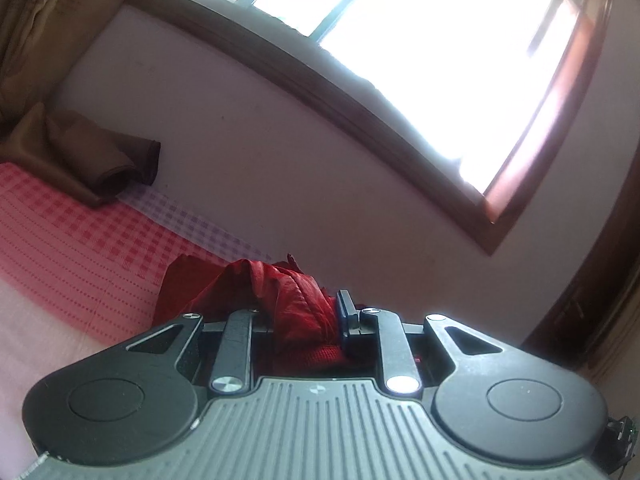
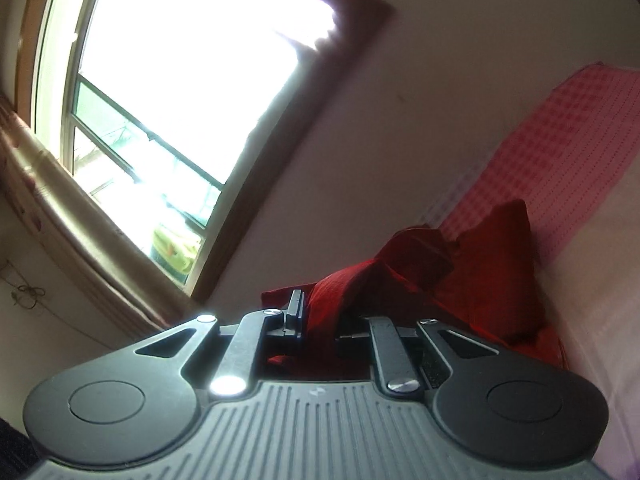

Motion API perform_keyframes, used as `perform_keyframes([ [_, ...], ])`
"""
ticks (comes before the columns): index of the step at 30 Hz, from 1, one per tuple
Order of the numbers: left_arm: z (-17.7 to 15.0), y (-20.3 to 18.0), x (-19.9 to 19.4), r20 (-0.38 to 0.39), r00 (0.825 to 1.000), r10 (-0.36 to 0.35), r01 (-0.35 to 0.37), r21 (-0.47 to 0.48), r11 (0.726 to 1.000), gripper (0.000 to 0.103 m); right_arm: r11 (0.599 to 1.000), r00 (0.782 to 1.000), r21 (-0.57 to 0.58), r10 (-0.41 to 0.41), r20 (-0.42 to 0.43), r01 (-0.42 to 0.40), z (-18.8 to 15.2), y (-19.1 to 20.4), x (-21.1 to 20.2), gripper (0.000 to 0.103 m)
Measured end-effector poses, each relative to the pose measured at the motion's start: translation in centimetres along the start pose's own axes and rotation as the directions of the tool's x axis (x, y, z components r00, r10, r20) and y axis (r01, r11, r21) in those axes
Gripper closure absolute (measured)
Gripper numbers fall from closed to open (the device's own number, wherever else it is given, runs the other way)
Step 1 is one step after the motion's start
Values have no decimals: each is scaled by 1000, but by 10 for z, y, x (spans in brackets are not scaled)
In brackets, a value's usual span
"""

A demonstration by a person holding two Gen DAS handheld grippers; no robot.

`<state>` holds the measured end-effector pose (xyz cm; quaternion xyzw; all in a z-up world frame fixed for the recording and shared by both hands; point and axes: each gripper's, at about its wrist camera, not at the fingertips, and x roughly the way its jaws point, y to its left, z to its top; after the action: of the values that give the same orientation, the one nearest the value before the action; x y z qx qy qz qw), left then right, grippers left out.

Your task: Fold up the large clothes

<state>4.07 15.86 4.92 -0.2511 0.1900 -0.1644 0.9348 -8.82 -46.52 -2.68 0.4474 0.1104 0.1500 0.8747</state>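
A red garment (image 1: 288,300) lies bunched on the bed and rises into my left gripper (image 1: 304,320), which is shut on a thick fold of it. In the right wrist view the same red garment (image 2: 472,276) runs from a heap on the bed into my right gripper (image 2: 320,320), which is shut on a band of the cloth. Both grippers point up toward the wall and window. The fingertips are mostly hidden by the cloth.
The bed has a pink checked sheet (image 1: 80,240), also in the right wrist view (image 2: 560,140). A folded brown cloth (image 1: 92,160) lies at the bed's far left below a brown curtain (image 1: 36,20). A pale wall and a wood-framed window (image 1: 400,60) stand close behind.
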Motion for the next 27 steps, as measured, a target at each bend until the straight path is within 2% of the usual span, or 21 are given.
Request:
perform_keyframes([
  [11,4,3,65,-13,996,86,-85,52,995,70,995,996,49,-84,15,84,21,-30,58,90],
  [18,1,5,96,-15,994,107,-106,73,992,66,984,988,92,-154,19,151,25,-54,93,87],
  [20,0,7,103,-20,995,97,-95,72,993,58,980,984,101,-177,24,174,25,-59,101,87],
  [23,-2,11,110,-20,996,90,-89,67,994,37,972,979,122,-203,25,199,23,-71,113,86],
  [25,-5,9,111,1,995,96,-96,91,991,5,969,974,107,-226,23,222,23,-75,119,84],
  [26,-8,5,108,43,991,126,-130,117,985,0,968,972,104,-233,21,229,23,-76,123,83],
  [27,-10,2,104,89,986,144,-156,141,978,0,967,973,112,-232,21,228,25,-79,125,78],
])
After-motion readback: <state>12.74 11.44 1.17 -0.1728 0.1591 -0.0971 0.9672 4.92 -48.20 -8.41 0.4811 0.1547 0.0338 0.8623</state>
